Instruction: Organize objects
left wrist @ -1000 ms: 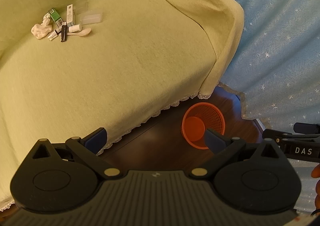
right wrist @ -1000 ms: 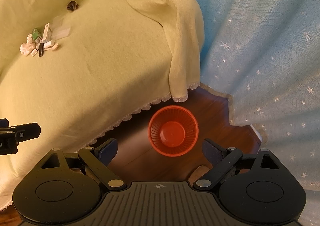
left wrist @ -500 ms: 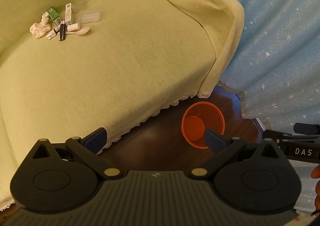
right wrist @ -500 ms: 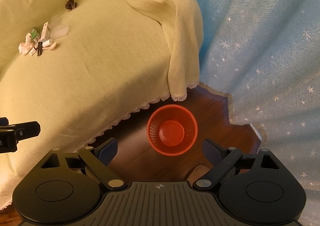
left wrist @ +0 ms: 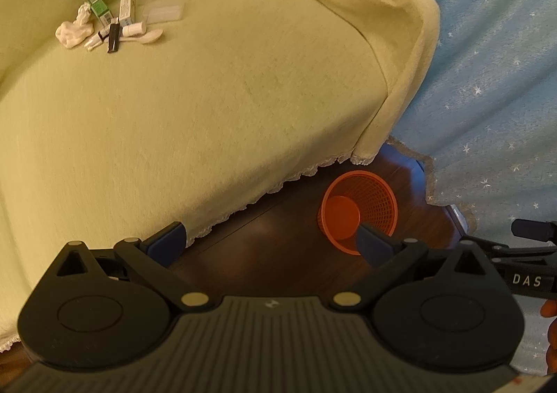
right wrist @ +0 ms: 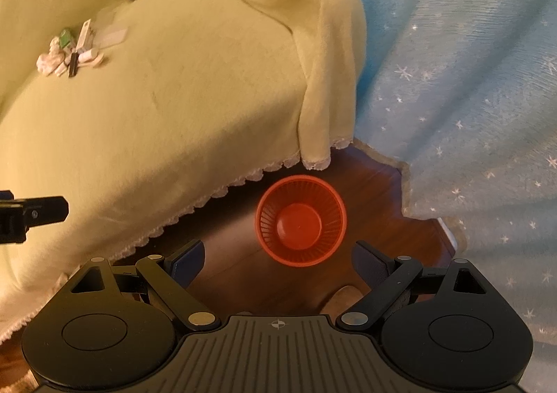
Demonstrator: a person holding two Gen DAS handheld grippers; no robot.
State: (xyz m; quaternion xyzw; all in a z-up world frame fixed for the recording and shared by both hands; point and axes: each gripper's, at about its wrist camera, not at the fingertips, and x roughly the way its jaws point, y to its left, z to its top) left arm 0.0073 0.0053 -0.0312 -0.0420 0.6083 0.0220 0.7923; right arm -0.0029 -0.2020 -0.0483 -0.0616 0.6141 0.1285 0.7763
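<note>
Both claws gape wide, holding nothing: left gripper [left wrist: 269, 236], right gripper [right wrist: 278, 259]. The clutter [left wrist: 111, 24] lies far left on the cloth [left wrist: 209, 97], nearer the left one; the basket [right wrist: 301, 220] sits just ahead of the right.

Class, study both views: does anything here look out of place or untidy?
Yes. A huddle of small items, including a crumpled white tissue, a green box and a white spoon, litters the yellow cloth, while the orange basket on the floor sits empty.
</note>
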